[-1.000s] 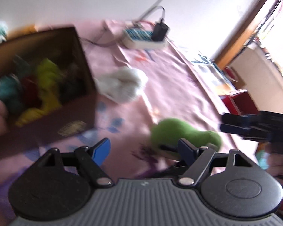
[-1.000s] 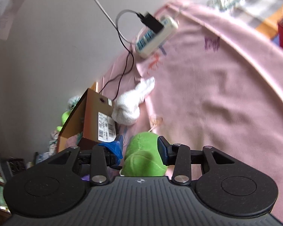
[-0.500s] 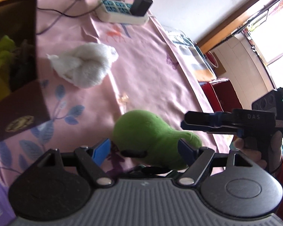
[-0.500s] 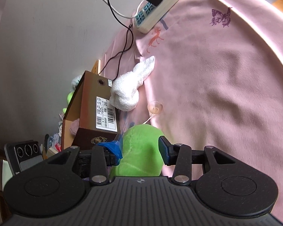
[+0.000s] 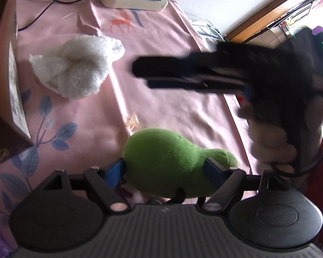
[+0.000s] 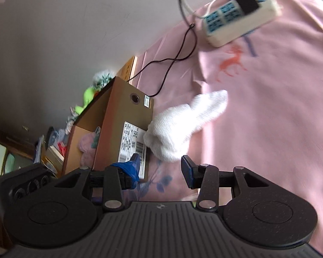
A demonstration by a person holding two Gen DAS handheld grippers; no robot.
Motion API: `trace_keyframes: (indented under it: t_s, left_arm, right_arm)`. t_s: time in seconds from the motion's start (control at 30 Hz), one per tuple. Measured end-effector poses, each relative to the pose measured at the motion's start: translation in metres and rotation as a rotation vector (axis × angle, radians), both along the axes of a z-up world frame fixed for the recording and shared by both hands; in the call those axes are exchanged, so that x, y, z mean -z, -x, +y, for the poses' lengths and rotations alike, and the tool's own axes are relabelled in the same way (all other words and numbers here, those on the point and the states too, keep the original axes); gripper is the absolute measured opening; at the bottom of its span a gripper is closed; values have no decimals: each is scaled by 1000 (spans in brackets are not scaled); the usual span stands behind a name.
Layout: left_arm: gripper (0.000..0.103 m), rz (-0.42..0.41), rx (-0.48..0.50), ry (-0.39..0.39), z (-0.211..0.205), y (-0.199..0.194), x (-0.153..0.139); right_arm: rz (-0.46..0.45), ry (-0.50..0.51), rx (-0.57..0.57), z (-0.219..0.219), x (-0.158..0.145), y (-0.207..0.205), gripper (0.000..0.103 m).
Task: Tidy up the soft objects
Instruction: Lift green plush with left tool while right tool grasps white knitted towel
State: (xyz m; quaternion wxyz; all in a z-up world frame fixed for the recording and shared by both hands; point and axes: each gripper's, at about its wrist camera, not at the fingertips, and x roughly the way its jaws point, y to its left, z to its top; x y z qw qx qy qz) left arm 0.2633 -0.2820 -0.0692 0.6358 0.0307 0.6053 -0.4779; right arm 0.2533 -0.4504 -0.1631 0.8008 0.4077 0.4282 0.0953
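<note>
Low in the middle of the left wrist view, the left gripper has moved in, and its spread fingers now sit on both sides of the green plush toy on the pink cloth. Over on the right, the right gripper has left that toy, still spread wide and holding nothing. It now points at the white sock touching the brown box in the middle of its view, so each toy has its own gripper.

My right gripper blurs beyond my left jaws; the brown cardboard box is edge-cropped.
</note>
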Motion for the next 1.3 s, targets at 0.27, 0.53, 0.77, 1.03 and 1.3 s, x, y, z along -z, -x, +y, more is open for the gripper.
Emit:
trace_keyframes:
  t_s: [0.27, 0.53, 0.77, 1.03, 1.3]
  left_arm:
    - [81, 69, -55, 19, 5, -12, 15]
    - [80, -33, 28, -6, -13, 3, 6]
    - [71, -41, 20, 9, -12, 0, 6]
    - [67, -144, 14, 24, -2, 20, -16]
    - [67, -265, 13, 70, 8, 38, -50]
  right_arm:
    - [16, 107, -68, 9, 18, -33, 27]
    - [-39, 28, -57, 12, 37, -39, 22]
    - [-139, 57, 1, -8, 19, -14, 14]
    - [-177, 34, 135, -44, 5, 40, 14]
    - [-197, 28, 262, -59, -14, 85, 14]
